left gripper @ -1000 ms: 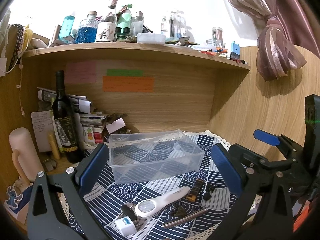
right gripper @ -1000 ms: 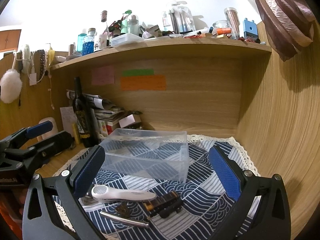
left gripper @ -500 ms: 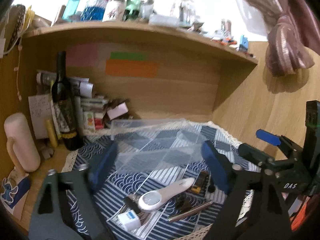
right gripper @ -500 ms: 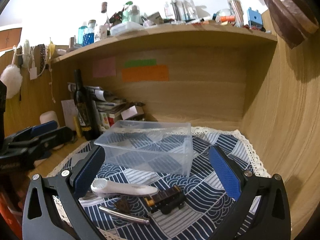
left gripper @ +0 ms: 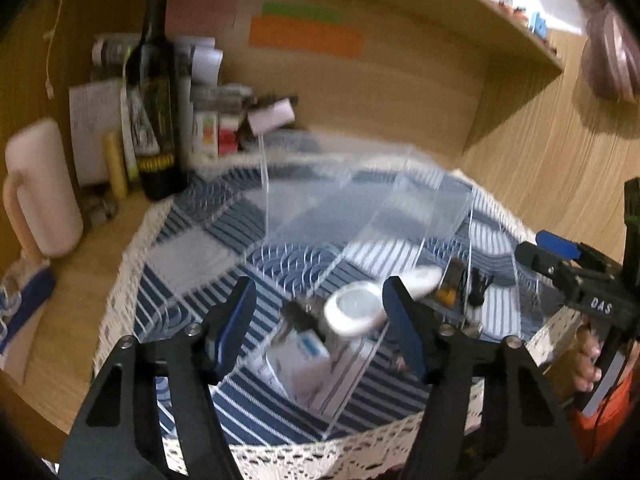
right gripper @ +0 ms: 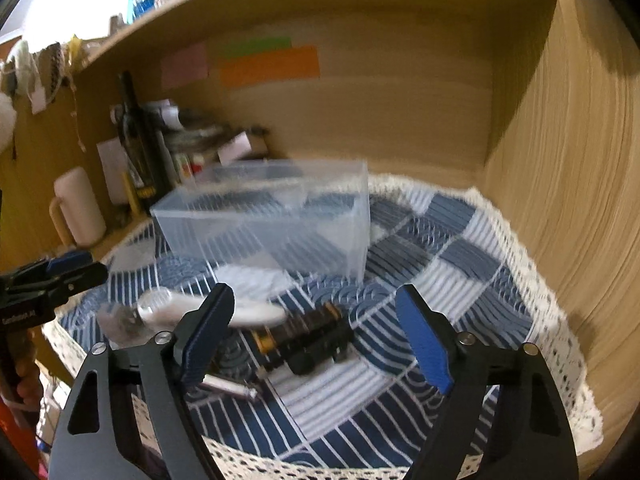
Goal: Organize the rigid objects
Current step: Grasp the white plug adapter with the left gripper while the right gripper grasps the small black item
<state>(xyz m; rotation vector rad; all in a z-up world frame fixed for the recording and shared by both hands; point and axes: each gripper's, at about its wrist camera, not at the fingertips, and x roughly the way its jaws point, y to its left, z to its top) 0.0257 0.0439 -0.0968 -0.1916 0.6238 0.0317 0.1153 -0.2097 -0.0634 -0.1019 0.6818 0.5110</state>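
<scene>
While both views are pretty smeared, you can still make out the clear plastic box [right gripper: 272,216] sitting on the blue patterned cloth [right gripper: 460,264], toward the back edge of the desk, its long side running left to right and its open top facing up. Nearer the front edge there's a white magnifier [right gripper: 224,308] lying flat, long axis roughly parallel to the front edge, lens end toward the left. Just beside it is a black and gold gadget [right gripper: 308,336], angled a bit, and a silver pen [right gripper: 228,386] lying close to the front edge.

Left gripper [left gripper: 320,324] has its fingers spread wide, holding nothing, hovering over the magnifier [left gripper: 360,308] and a small white box [left gripper: 304,356]. Right gripper [right gripper: 316,340] is also spread wide and empty, above the black gadget.

Off the cloth at the back left corner stand a dark wine bottle [left gripper: 156,92] and a pale pink mug [left gripper: 40,188], with papers stacked behind.
</scene>
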